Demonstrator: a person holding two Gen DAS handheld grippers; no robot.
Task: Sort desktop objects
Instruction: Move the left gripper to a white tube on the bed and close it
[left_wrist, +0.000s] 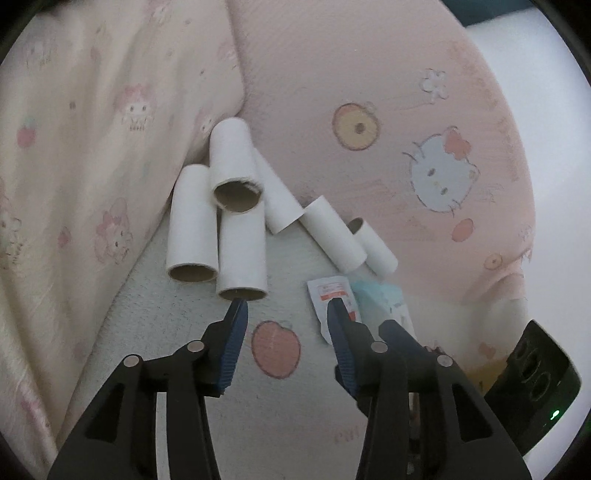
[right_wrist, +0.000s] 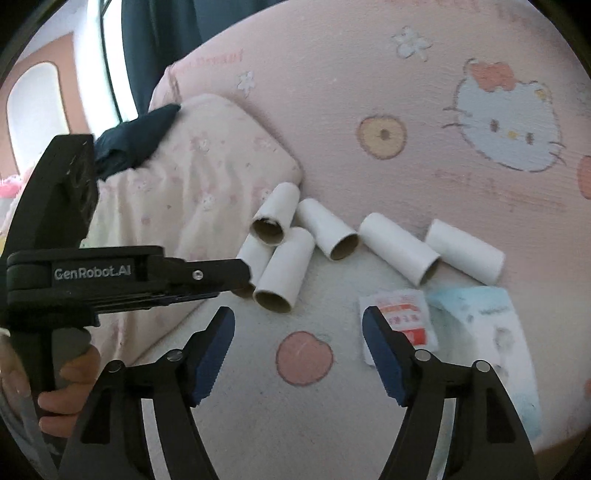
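From the left wrist camera, the left gripper (left_wrist: 286, 308) stands with its jaws spread wide and nothing between them. Its left fingertip sits just at the open mouth of the nearest cardboard tube (left_wrist: 242, 254), the landmark here. A second tube (left_wrist: 192, 225) lies touching that tube's left side, and a third tube (left_wrist: 234, 166) rests across the far ends of both, its opening turned toward the camera. To the right of the nearest tube three more tubes (left_wrist: 332, 234) fan out along the foot of a pink Hello Kitty cushion (left_wrist: 406, 140). A small white sachet with a red label (left_wrist: 332, 295) lies right of the nearest tube, partly under the gripper's right fingertip, with a pale blue packet (left_wrist: 380, 295) just beside it. All rest on a white blanket (left_wrist: 280, 424) printed with a pink apple.

From the right wrist camera, the right gripper (right_wrist: 298, 317) is likewise agape and empty. The nearest tube (right_wrist: 284, 269) lies just beyond its left fingertip; the sachet (right_wrist: 400, 310) is right of that tube, touching the right fingertip. The left gripper (right_wrist: 236, 277) reaches in from the left, ending against the tube pile; whether it is open cannot be told here
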